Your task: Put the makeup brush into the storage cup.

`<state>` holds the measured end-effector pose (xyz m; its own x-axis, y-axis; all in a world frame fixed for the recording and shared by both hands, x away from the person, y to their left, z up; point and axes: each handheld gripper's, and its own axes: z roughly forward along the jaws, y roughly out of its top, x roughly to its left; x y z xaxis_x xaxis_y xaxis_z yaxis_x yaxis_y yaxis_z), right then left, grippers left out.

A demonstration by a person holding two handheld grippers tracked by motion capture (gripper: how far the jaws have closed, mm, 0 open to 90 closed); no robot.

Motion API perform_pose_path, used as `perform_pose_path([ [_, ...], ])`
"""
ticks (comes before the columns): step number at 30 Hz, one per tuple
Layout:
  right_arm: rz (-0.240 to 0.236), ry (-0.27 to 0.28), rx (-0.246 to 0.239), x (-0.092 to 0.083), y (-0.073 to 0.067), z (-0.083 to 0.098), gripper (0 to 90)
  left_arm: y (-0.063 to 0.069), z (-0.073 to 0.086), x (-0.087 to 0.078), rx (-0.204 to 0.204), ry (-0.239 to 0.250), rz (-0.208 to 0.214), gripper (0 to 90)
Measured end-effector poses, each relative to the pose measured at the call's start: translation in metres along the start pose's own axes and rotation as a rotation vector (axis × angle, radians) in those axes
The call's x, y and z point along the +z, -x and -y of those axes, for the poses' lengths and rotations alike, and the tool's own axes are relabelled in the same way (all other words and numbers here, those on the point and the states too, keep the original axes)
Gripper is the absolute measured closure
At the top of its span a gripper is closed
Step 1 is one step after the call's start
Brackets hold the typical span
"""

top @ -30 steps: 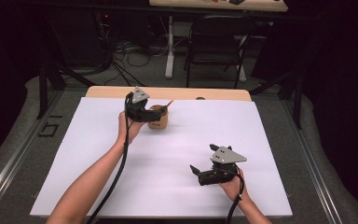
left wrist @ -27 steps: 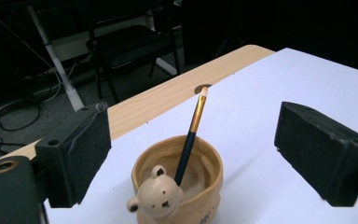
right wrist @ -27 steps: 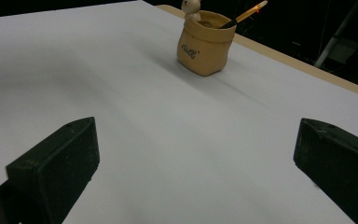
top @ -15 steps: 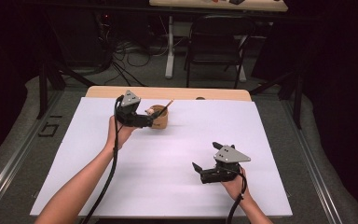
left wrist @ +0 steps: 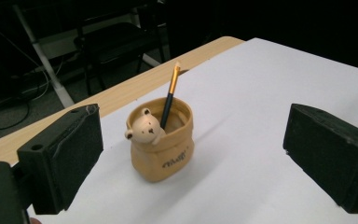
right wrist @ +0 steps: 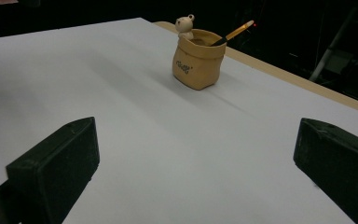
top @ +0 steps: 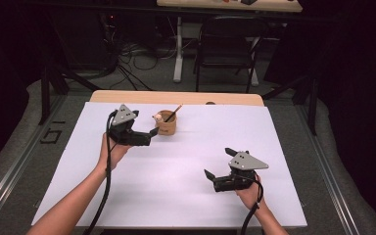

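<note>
Left gripper, jaws just opening wide, nothing between, beside bear pot near bench's far edge; right gripper apart.

Your counter wears a smooth, matt white sheet that looks like paper or thin board; along its far edge a strip of pale wood shows, with a dull, even finish. The pot in front of you looks like glazed ceramic or resin, tan, with a soft sheen and moulded folds like a sack; its little bear is paler and matt. The pencil in it has a dark, slightly glossy shaft. Your left fingers are matt black with a faintly rough, rubbery pad face. Your right fingers look the same. A flat grey plate tops your right gripper, dull like brushed metal.
</note>
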<state>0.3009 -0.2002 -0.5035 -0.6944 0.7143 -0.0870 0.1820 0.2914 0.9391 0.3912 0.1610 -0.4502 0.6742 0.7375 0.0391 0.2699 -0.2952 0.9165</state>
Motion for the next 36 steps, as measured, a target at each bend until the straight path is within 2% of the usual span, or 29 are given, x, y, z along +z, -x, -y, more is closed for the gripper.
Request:
perform_pose_path([
  [2,0.0,0.003,-0.002,-0.001,0.0,-0.001,0.0,0.004,0.003,-0.007,-0.002,0.01,0.009,3.8],
  [9,-0.013,0.011,0.011,-0.004,0.001,0.0,0.0,0.016,0.019,-0.03,0.03,0.024,-0.003,0.4],
  [15,-0.026,0.022,0.008,-0.005,-0.002,-0.001,0.0,0.022,0.035,-0.048,0.041,0.038,-0.012,0.2],
  [18,-0.034,0.034,0.001,-0.006,-0.003,-0.001,0.0,0.024,0.044,-0.058,0.035,0.047,-0.022,0.0],
  [24,-0.015,0.044,-0.002,-0.011,-0.005,0.003,0.0,0.03,0.063,-0.074,0.03,0.059,-0.044,0.0],
  [30,-0.01,0.048,-0.003,-0.015,-0.006,0.009,0.0,0.027,0.086,-0.088,0.002,0.074,-0.075,0.0],
  [36,0.012,0.044,-0.003,-0.018,-0.005,0.014,0.0,0.027,0.107,-0.1,-0.006,0.093,-0.123,0.0],
])
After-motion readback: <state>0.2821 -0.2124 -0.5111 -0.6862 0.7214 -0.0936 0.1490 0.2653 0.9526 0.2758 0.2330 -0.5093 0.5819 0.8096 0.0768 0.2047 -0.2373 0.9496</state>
